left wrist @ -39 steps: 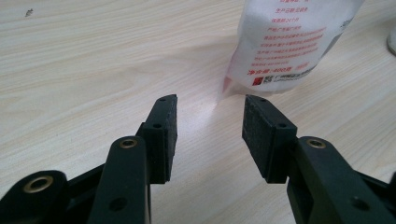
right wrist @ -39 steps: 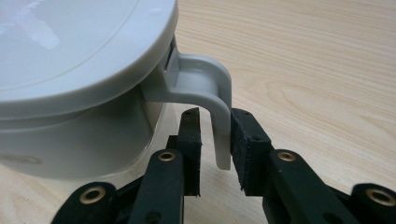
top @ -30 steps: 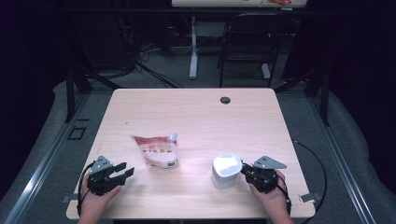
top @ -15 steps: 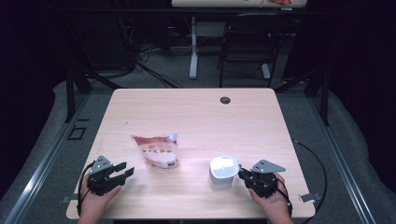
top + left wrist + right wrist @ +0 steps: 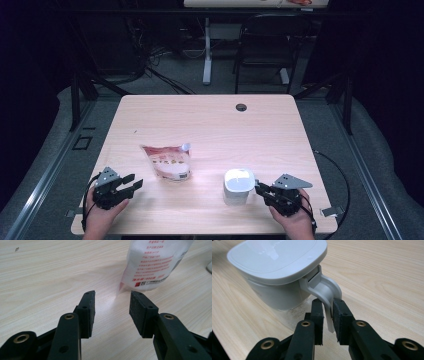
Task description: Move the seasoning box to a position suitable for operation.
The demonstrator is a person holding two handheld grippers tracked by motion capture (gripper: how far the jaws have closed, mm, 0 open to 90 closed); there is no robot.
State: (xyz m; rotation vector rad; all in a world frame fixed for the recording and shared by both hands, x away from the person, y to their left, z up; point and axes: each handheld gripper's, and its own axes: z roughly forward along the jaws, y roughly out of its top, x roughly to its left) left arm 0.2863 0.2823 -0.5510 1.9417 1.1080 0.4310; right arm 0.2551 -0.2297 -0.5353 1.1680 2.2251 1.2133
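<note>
Jaws of the right gripper (image 5: pixel 327 305) are clamped on the curved handle (image 5: pixel 325 293) of a white lidded container (image 5: pixel 279 270), which stands on the wooden surface (image 5: pixel 280 135) near its front right edge. The handle is thin, stiff plastic, so that narrow strip looks like the natural place to hold. The container's lower body looks clear with some pale grains inside, so it is probably light, and it could tip if pulled by the handle alone.

Over on the left, the left gripper (image 5: pixel 112 295) rests low above the surface with its jaws apart and nothing between them. Just beyond them lies a soft pouch (image 5: pixel 152 262) printed in red; it should crumple and is best pinched at an edge or top seam. Farther back, a small dark grommet (image 5: pixel 241 107) sits in the surface.
</note>
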